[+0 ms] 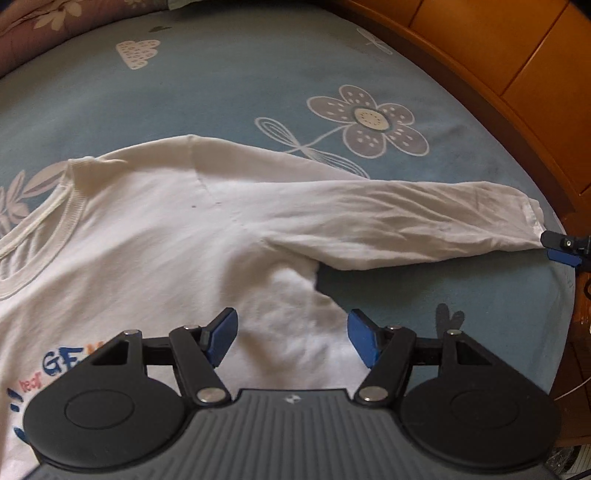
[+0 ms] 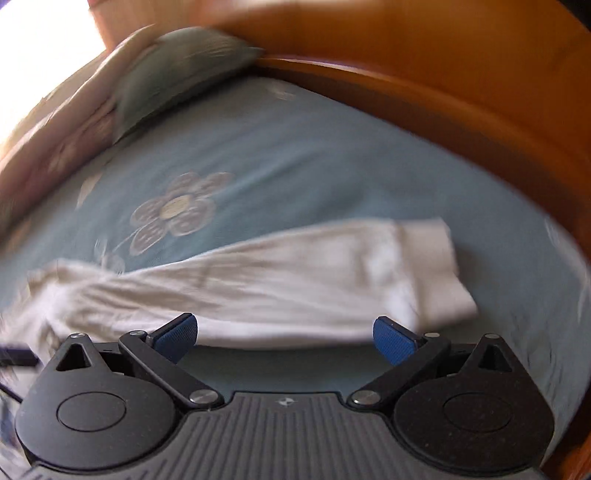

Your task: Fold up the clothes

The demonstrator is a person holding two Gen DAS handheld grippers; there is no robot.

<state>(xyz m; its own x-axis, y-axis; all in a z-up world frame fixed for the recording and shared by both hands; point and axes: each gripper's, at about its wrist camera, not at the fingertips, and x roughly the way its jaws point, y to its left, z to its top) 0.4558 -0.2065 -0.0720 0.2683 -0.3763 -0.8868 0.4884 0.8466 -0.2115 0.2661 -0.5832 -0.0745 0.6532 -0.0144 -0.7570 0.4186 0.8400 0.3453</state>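
Note:
A white long-sleeved shirt (image 1: 155, 229) with colourful lettering lies flat on a blue flowered bedsheet (image 1: 229, 74). Its sleeve (image 1: 388, 229) stretches out to the right. My left gripper (image 1: 291, 339) hovers open over the shirt's side below the armpit, with nothing between its blue pads. In the blurred right wrist view, my right gripper (image 2: 284, 338) stands open just in front of the sleeve (image 2: 258, 291), near the cuff (image 2: 439, 273). The right gripper's tip (image 1: 563, 248) also shows at the sleeve's end in the left wrist view.
A wooden bed frame (image 1: 491, 85) curves along the right side of the mattress. A grey-green pillow (image 2: 177, 77) and a brownish flowered one (image 1: 44, 22) lie at the head of the bed.

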